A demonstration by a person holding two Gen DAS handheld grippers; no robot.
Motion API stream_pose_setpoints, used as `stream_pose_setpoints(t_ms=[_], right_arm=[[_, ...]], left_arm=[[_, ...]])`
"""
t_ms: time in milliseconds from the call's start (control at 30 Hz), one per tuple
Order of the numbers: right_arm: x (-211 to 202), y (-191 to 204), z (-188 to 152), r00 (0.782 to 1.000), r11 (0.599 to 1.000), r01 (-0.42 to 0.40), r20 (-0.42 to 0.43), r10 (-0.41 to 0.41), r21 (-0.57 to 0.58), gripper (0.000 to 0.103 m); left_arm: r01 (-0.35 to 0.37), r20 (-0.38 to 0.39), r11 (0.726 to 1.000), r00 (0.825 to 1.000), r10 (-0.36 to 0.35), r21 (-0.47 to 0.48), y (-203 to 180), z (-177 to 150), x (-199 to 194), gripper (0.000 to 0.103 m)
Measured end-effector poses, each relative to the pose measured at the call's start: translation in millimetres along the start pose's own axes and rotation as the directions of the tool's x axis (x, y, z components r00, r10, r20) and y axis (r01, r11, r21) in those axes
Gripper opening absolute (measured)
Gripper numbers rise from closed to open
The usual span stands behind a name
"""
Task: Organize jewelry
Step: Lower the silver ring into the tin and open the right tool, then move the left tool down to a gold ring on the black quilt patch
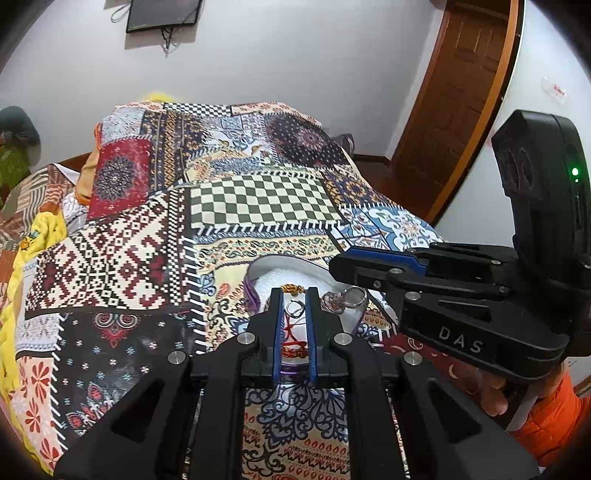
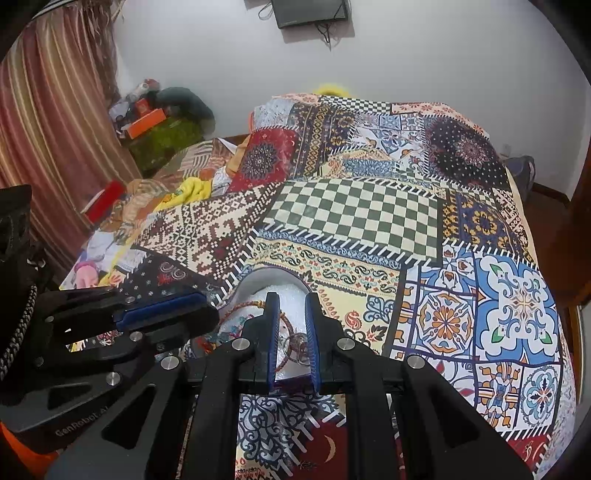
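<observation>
The jewelry sits in a white tray (image 1: 334, 275) with a purple rim, lying on the patchwork bedspread (image 1: 258, 199) just ahead of both your grippers. In it: a gold braided bracelet (image 1: 293, 287) toward the far side, a small silver ring (image 1: 295, 308), red cord (image 1: 293, 338) nearer you, and a pair of silver rings with clear stones (image 1: 345, 299) off to the right. The right wrist view shows the same tray (image 2: 258, 280), a thin cord loop (image 2: 240, 308) at its left and a dark tangled piece (image 2: 297, 345) between the fingers; what that piece is, you can't tell.

Your left gripper (image 1: 294, 325) points down over the tray, blue-padded fingers (image 1: 277, 325) nearly together, with only a narrow gap. The silver ring and red cord show through that gap, but they lie on the tray lining below and nothing is pinched. Your right gripper (image 2: 291, 332) is the same: clenched to a slim slot, over the tray's right half, holding nothing that shows.

Each gripper shows in the other's view: the right one (image 1: 369, 260) comes in from the right over the tray edge, and the left one (image 2: 162, 314) comes in from the left. An orange sleeve (image 1: 554, 413) and a hand (image 1: 493, 395) carry the right unit.

Farther out: a pale wall, a dark screen (image 1: 162, 14) mounted high, a wooden door (image 1: 454, 92) at right, a striped curtain (image 2: 55, 110) and clutter (image 2: 155, 110) at the left of the bed.
</observation>
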State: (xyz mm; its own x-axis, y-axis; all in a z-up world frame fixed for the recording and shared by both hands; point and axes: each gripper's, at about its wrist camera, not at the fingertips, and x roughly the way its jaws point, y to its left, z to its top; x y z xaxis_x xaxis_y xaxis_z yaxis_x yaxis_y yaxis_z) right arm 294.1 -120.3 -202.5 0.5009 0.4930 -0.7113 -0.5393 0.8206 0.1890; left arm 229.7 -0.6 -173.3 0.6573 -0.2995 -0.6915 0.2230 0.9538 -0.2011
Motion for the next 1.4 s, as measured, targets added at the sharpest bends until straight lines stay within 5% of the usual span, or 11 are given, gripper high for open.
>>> stream_pose_setpoints(t_ms=[500,733,1400], right_arm=[[-10,-13,-11,0.998,0.999,0.034,-0.054,-0.033,0.019,0.015],[-26,-12,-11,0.999,0.999,0.037,-0.026,-0.036,0.026,0.030],[-51,34,-18,1.000,0.999,0.028,0.001,-0.028,-0.037,0.035]], left_arm=[[-0.025,-0.038,1.000,0.999,0.025,0.008,-1,-3,1,0.011],[-0.062,-0.007,0.998,0.998,0.062,0.013,-3,-4,-17,0.033],[-0.175,-0.029,0.983,0.984,0.173,-0.055,32,-34,-69,0.039]])
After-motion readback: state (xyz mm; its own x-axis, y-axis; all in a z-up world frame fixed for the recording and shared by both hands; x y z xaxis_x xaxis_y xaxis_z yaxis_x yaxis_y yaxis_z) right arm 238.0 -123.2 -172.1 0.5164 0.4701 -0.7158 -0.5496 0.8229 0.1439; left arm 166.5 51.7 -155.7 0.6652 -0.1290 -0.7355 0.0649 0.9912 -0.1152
